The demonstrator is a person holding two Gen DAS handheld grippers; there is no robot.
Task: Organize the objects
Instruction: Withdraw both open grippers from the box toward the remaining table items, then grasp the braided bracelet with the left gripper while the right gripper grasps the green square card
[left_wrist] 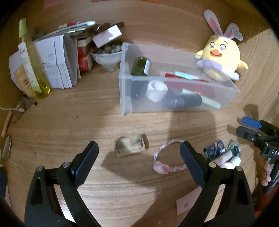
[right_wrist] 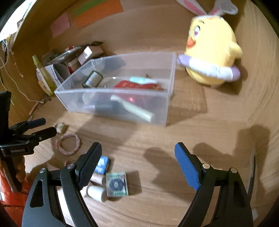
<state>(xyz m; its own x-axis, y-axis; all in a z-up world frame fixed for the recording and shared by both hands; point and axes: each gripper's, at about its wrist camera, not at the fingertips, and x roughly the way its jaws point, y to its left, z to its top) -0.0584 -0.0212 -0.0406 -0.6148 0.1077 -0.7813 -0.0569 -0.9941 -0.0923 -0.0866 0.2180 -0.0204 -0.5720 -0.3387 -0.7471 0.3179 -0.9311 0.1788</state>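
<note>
A clear plastic bin (left_wrist: 125, 90) (right_wrist: 163, 104) on the wooden table holds a green jar (left_wrist: 140, 66), a white cup (left_wrist: 156, 90), a dark bottle (left_wrist: 181, 102) and a red pouch (right_wrist: 137, 85). Loose on the table lie a small beige block (left_wrist: 130, 145) (right_wrist: 61, 127), a pink braided hair tie (left_wrist: 168, 157) (right_wrist: 68, 144), a blue packet (left_wrist: 214, 151) (right_wrist: 102, 165), a green-printed box (right_wrist: 116, 185) and white tubes (right_wrist: 95, 192). My left gripper (left_wrist: 139, 153) is open, above the block and hair tie. My right gripper (right_wrist: 138, 157) is open and empty, right of the box.
A yellow chick plush with bunny ears (left_wrist: 221, 55) (right_wrist: 211, 52) stands right of the bin. At the back left are a yellow-green spray bottle (left_wrist: 33, 64), folded papers (left_wrist: 57, 61), a bowl of marbles (left_wrist: 106, 56) and small boxes. Coloured paper notes (right_wrist: 97, 12) hang on the wall.
</note>
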